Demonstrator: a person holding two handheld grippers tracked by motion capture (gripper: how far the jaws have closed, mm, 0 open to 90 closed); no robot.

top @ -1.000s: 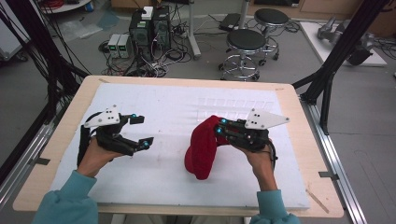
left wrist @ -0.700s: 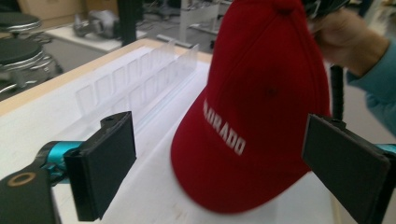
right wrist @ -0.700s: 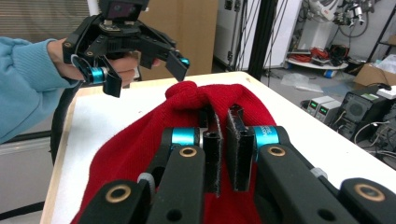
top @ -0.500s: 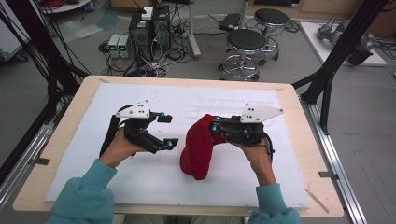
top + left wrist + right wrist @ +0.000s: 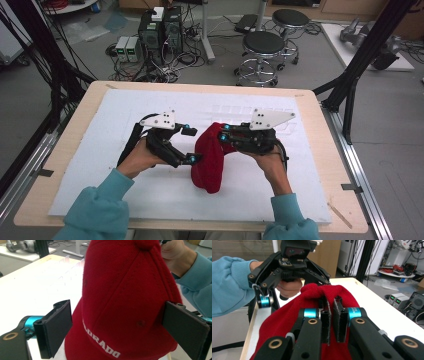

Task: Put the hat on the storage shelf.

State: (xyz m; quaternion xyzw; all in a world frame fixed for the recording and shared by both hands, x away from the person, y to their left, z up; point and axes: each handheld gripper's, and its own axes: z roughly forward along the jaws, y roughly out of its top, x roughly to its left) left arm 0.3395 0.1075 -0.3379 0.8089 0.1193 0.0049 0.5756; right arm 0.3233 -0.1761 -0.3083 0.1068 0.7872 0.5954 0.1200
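The right gripper [image 5: 331, 322] has its jaws drawn nearly together on a fold of knit at the top of the red beanie [image 5: 210, 157]; in the right gripper view the two black pads stand with only a thin slot between them and the red cloth bunches up just past their tips. That pinch lets the hat hang from its crown, so the body drapes down toward the counter [image 5: 125, 102] with the open end lowest, where a second tool can reach it.

The left gripper [image 5: 120, 333] has its jaws spread wide. In the left gripper view one pad stands at the left of the hat and the other at the right, with the lower part of the beanie and its white lettering between them. The right pad lies against or just beside the ribbed edge, and I cannot tell which; the left pad stands clear of the cloth. Nothing is clamped there yet. My reading is that this hand is lining up to take the lower band.

From the high view, both hands meet near the middle of the white sheet [image 5: 90, 165] on the counter, the beanie between them, its lower end resting on or just above the sheet. Stools and computer cases stand on the floor beyond.
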